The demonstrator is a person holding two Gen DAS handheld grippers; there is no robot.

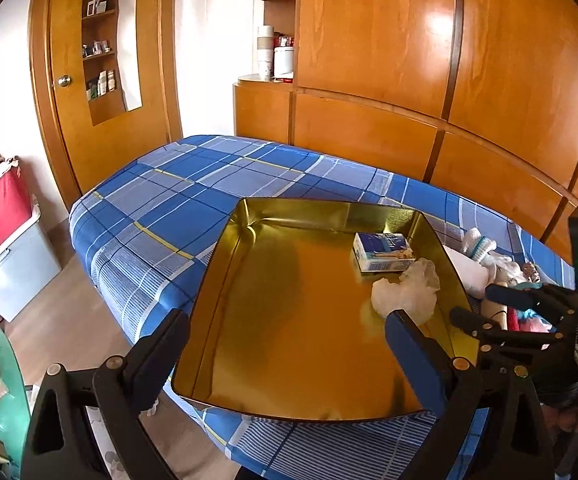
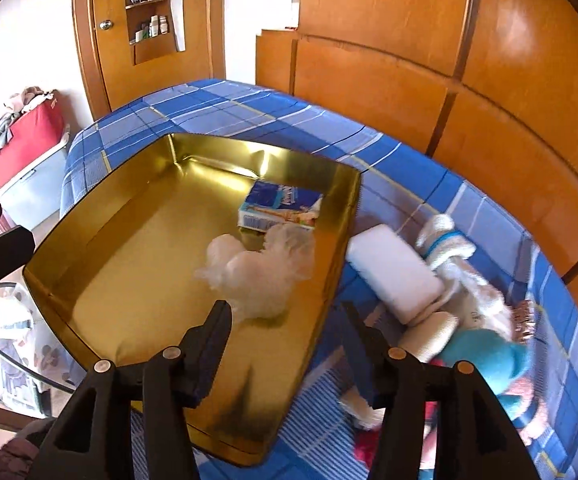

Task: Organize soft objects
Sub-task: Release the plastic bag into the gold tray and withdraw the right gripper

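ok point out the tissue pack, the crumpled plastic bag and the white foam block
tissue pack [image 2: 279, 210]: right wrist view, on its blue top face
crumpled plastic bag [image 2: 263, 270]: right wrist view, on its bunched middle
white foam block [image 2: 395, 272]: right wrist view, on its top face

Blue plaid bed [image 1: 161, 208], gold tray [image 1: 289, 360], white roll [image 2: 393, 276], soft toys [image 2: 485, 356]

Bright daylight fills the room, and hot white glare sits on the glossy wardrobe panels [image 1: 441, 24] at the upper right of the frame. The gold tin tray [image 1: 273, 280] mirrors the light, with a soft dark shadow across its floor. Fisheye bending curves every edge, and the corners go black. In the right wrist view, the soft toys [image 2: 485, 300] at lower right smear with motion blur.
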